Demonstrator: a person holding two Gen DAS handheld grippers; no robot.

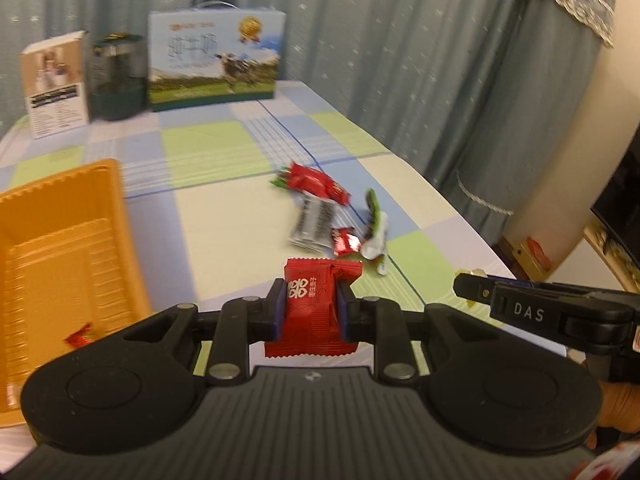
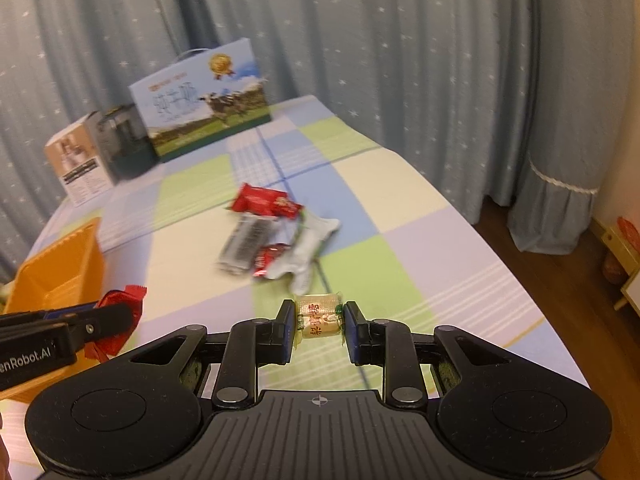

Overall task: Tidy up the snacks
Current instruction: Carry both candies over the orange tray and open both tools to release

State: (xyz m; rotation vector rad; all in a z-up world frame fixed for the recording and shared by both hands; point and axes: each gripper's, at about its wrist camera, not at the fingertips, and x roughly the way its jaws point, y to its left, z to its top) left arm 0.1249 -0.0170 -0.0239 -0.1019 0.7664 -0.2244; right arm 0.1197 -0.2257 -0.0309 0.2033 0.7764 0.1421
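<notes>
Snacks number seven in view: one red packet [image 1: 316, 308] pinched upright between the left gripper's [image 1: 311, 312] pads, one pale cylindrical candy [image 2: 320, 316] clamped crosswise in the right gripper [image 2: 320, 322], one red wrapper [image 1: 78, 338] in the orange tray [image 1: 60, 216], and four loose on the checked tablecloth [image 1: 224, 216]: a long red packet [image 1: 316, 182], silver packet [image 1: 314, 226], small red candy [image 1: 345, 241], white-green wrapper [image 1: 375, 236]. Only the left wrist view shows the tray's interior. Three boxes stand behind, including a milk carton [image 2: 204, 100].
</notes>
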